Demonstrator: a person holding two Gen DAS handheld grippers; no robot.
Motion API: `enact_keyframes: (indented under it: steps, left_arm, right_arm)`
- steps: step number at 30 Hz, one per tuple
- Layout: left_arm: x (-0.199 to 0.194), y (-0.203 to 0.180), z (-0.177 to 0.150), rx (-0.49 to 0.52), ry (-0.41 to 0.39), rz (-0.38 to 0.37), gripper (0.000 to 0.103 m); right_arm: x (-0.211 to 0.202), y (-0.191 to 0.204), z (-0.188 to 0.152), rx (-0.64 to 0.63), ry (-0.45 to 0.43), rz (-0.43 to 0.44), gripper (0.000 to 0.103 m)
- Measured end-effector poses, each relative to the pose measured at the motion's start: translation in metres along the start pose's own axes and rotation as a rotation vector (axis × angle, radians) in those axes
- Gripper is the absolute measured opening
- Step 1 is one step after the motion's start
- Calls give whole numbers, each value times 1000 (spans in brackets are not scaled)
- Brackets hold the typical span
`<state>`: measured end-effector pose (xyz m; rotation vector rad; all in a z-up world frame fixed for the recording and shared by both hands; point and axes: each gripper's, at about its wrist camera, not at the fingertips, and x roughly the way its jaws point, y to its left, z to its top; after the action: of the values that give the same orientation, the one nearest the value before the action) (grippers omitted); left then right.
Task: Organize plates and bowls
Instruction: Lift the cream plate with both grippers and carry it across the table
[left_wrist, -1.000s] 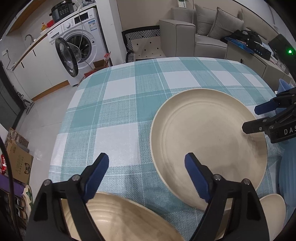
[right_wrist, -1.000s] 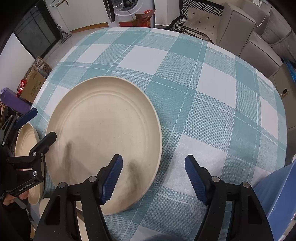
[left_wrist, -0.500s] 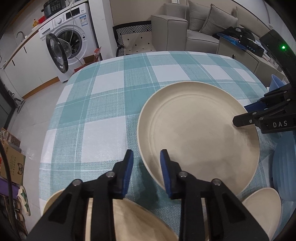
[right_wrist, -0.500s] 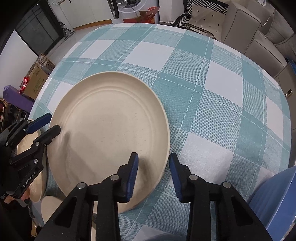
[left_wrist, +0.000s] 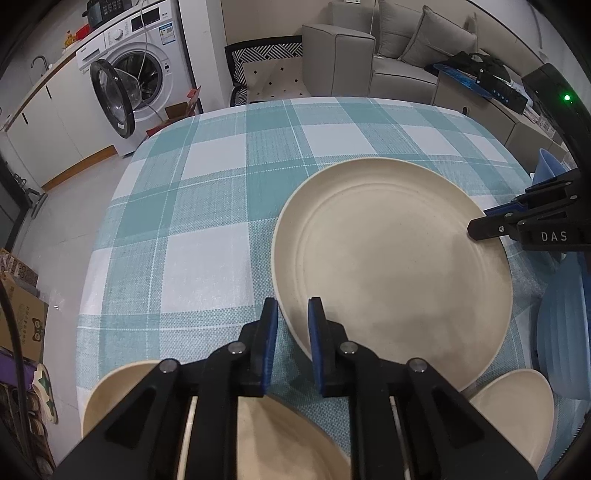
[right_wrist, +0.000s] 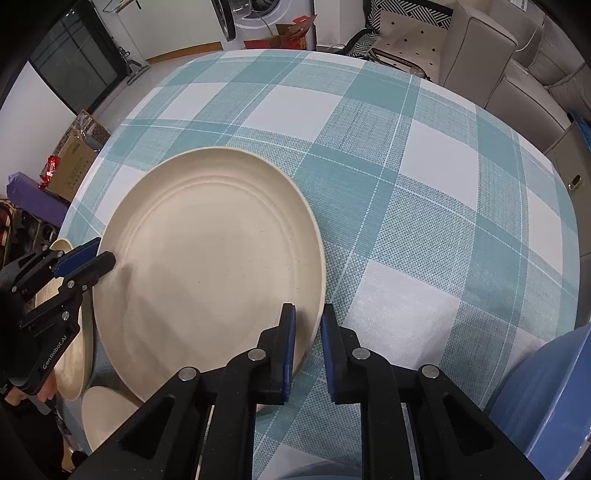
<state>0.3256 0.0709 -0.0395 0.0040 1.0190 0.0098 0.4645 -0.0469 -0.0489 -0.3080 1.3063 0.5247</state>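
Here, the left tongs (left_wrist: 292, 317) and right tongs (right_wrist: 307, 325) pinch opposite rims of a large round cream plate (left_wrist: 399, 266); both have just closed, on the teal-checked counter (left_wrist: 207, 236).

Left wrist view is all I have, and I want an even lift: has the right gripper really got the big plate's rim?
Observer: Yes. The right gripper, whose jaws have just been closing, pinches the big plate at its rim.
Operator: How does it straddle it?
Observer: One pad lies inside the plate, the other outside over the tablecloth.
Operator: Anything behind my left gripper?
Observer: Behind the left gripper, also just closing on the rim, a hand grips its handle.
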Motion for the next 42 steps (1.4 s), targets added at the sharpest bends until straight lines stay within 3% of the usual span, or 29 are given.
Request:
enact_keyframes:
  steps: [42]
  left_arm:
    - [-84,9,-7,-21,-153,27,14]
  right_arm:
    - [-76,26,-18,-36,-124,0,12]
